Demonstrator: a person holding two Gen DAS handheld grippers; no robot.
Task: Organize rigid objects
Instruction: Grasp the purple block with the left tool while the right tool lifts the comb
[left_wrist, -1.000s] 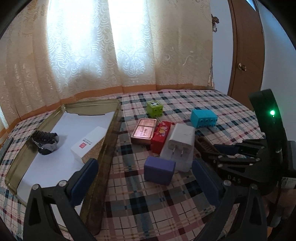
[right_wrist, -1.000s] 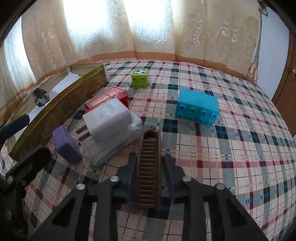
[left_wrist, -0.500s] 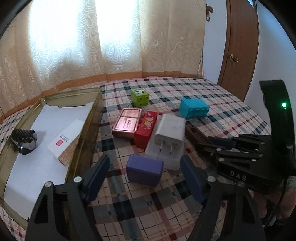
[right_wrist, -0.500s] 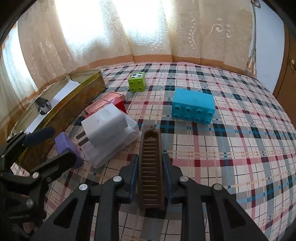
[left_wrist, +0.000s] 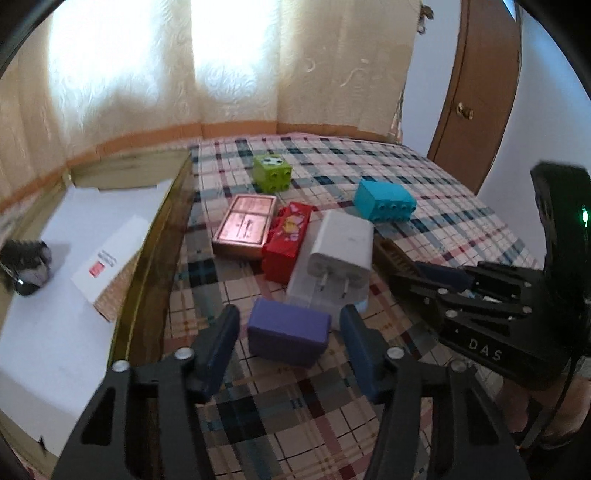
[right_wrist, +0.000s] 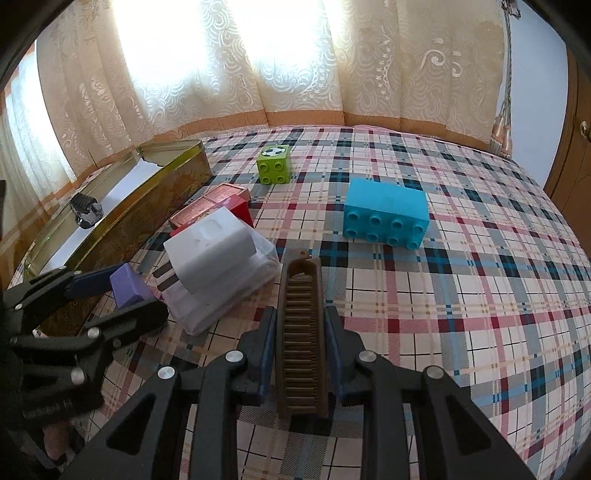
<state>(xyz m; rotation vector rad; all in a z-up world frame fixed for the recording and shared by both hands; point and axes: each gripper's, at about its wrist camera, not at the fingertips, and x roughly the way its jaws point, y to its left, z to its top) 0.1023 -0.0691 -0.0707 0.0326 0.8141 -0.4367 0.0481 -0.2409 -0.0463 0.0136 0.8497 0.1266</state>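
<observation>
A purple block (left_wrist: 288, 338) lies on the plaid cloth between the fingers of my left gripper (left_wrist: 290, 317). The jaws are closing, and a thin gap still shows on each side of the block. In the right wrist view the same block (right_wrist: 127, 286) sits between the left gripper's fingers (right_wrist: 92, 280). My right gripper (right_wrist: 301, 325) is shut on a brown comb (right_wrist: 301, 295), which points forward just above the cloth. A white plug charger (left_wrist: 343, 247) rests on a clear plastic case just behind the purple block.
A gold tin tray (left_wrist: 155, 258) at the left holds a white carton (left_wrist: 110, 258) and a dark metal piece (left_wrist: 27, 266). A copper box (left_wrist: 245, 229), red box (left_wrist: 288, 236), green brick (left_wrist: 271, 171) and teal brick (right_wrist: 384, 214) lie farther back. A wooden door (left_wrist: 476, 92) stands at the right.
My left gripper moved forward and down onto the purple block while its fingers drew in from wide apart to either side of it. The right gripper and comb stayed put.
</observation>
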